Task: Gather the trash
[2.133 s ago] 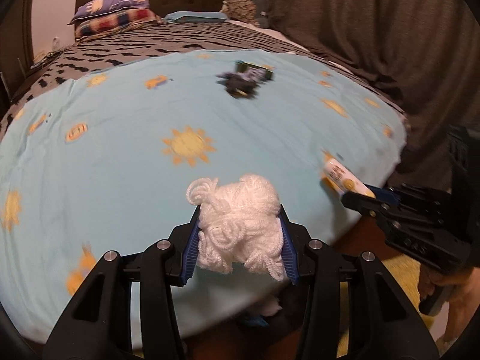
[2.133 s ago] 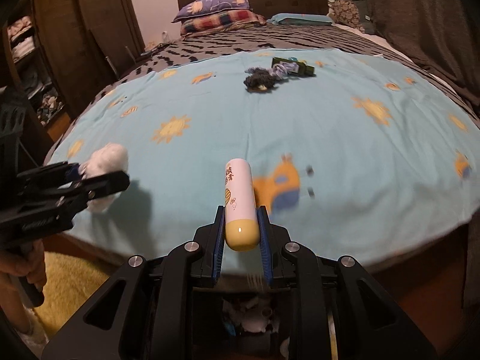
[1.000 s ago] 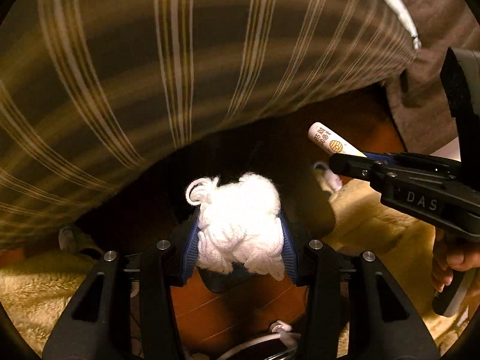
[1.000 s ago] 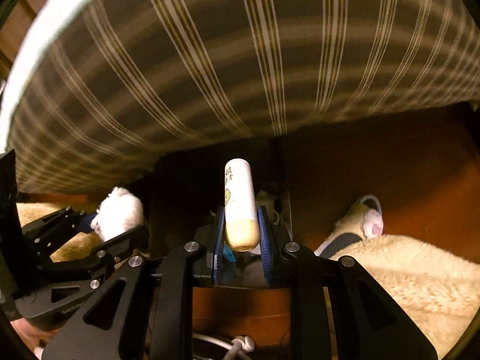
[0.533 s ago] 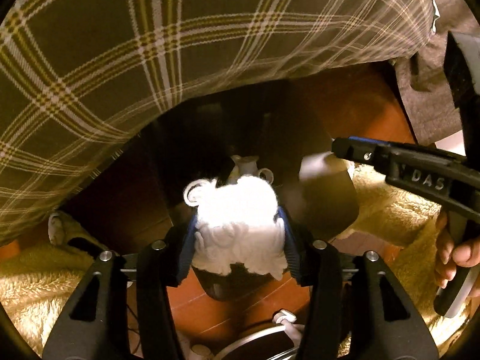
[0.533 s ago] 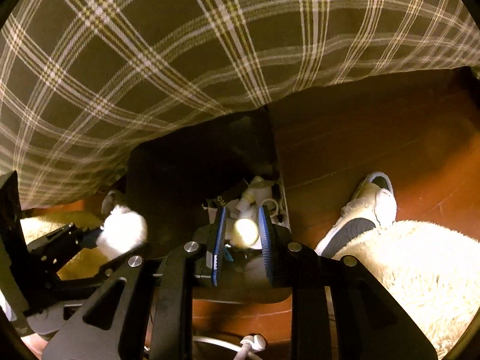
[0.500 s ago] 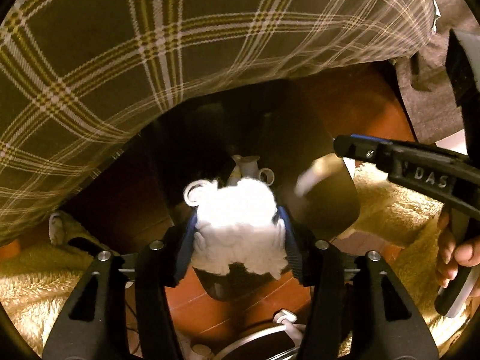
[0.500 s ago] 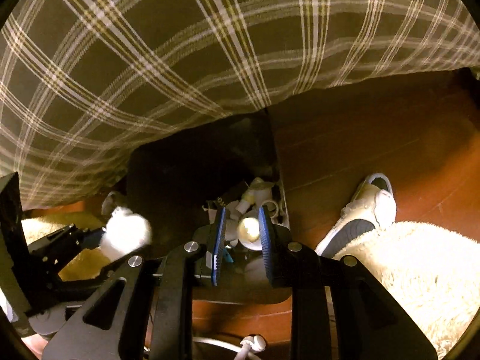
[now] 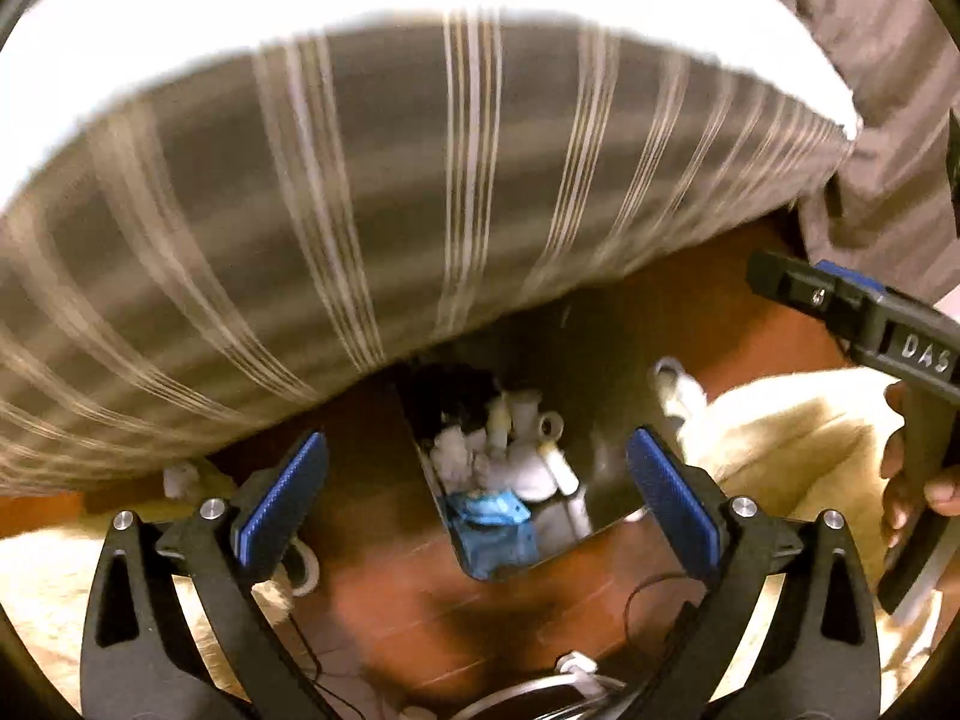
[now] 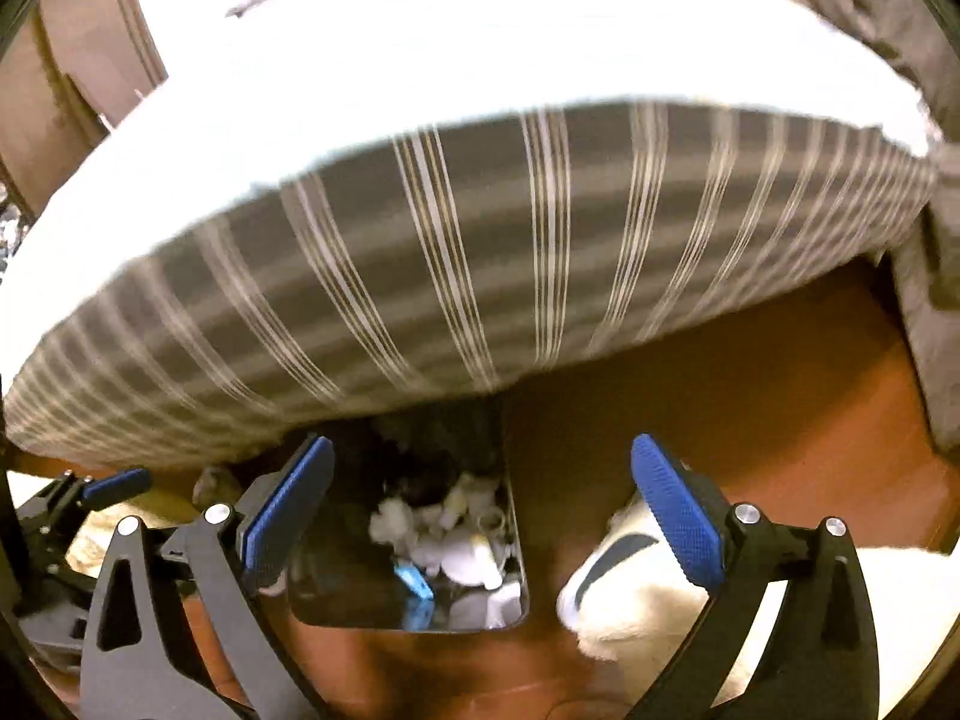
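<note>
Trash (image 9: 504, 468) piled in bin (image 9: 606, 420) at lower centre of left wrist view: white wad, small white bottles, tube, blue wrapper low in pile. Same heap (image 10: 450, 546) at lower centre of right wrist view, inside bin (image 10: 336, 588), blue bit near front edge. Bin dark, on red-brown floor (image 10: 720, 420), partly under bed edge. Left gripper (image 9: 477, 492) jaws spread wide, nothing between blue pads (image 9: 282, 495), bin showing through the gap. Right gripper (image 10: 480, 510) jaws likewise wide apart, nothing held, pads (image 10: 675, 516) blue, bin between them in frame. Right gripper also at right edge of left view (image 9: 840, 306), black with "DAS" lettering, hand (image 9: 924, 480) on its handle below. Left gripper tip (image 10: 114, 486) at lower left edge of right view. Bed (image 9: 390, 210) filling upper half of both views: plaid side, blown-out white top, motion-blurred. Shoe (image 10: 612, 576), white with dark stripe, lower right of right view, just right of bin, against cream rug (image 10: 900, 600). Rug (image 9: 798, 438) also at right and lower left of left view. Curtain (image 9: 888, 60) upper right. Cable (image 9: 654, 588) on floor near bottom of left view.
</note>
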Tool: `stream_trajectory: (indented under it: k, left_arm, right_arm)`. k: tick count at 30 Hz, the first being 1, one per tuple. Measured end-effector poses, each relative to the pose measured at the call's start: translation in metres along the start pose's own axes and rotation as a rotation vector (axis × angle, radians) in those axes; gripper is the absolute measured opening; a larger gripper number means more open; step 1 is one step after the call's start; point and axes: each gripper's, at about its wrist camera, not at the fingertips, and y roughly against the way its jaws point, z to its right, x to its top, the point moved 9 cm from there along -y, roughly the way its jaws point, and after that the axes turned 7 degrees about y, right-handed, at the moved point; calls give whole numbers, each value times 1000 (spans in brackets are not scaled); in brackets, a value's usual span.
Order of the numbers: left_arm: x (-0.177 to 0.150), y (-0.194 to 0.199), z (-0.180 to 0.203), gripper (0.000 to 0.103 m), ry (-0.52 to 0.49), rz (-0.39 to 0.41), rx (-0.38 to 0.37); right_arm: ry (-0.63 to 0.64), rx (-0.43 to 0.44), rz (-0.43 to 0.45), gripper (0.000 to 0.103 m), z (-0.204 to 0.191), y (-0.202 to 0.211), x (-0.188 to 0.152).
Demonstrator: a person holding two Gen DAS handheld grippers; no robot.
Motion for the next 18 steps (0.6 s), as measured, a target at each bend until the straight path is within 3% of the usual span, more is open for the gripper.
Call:
stream_trajectory:
  k: [8, 11, 18]
  left_arm:
    - [55, 115, 9, 95, -18, 272, 48]
    - [72, 154, 10, 95, -11, 353, 60]
    - [93, 222, 14, 95, -3, 491, 63]
  right_arm:
    - [46, -98, 287, 100, -13, 117, 61]
    - [50, -146, 363, 100, -11, 157, 78]
    - [100, -159, 456, 100, -17, 217, 94]
